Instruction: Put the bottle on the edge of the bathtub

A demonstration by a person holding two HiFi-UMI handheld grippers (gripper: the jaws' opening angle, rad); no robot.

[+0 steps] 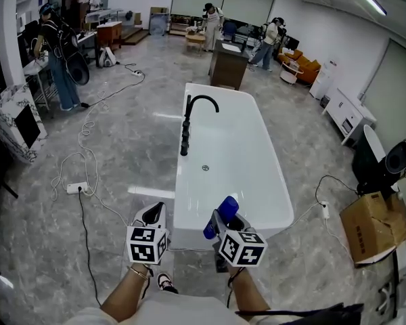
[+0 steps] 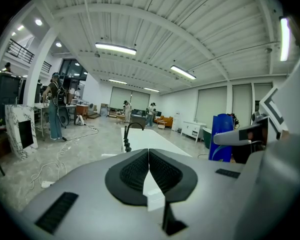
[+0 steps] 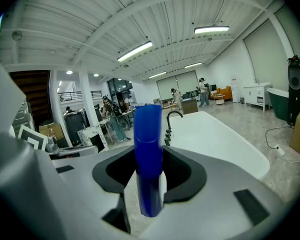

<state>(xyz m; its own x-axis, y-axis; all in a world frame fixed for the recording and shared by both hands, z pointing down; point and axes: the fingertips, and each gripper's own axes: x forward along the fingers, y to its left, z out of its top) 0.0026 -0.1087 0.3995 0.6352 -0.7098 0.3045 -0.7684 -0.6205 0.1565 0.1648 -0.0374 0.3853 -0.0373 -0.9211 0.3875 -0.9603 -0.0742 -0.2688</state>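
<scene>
Bottle, blue and upright, is clamped between the pads of the right tongs, its top rising above them. Only the right gripper view shows that grip plainly. The head view gives the place instead. Both tongs are held in the air at the near end of the white bathtub, and the bottle is not yet on its edge. Its own view shows the left tongs clenched with nothing between them, and catches the bottle off to the right. A black faucet stands on the bathtub's left edge.
</scene>
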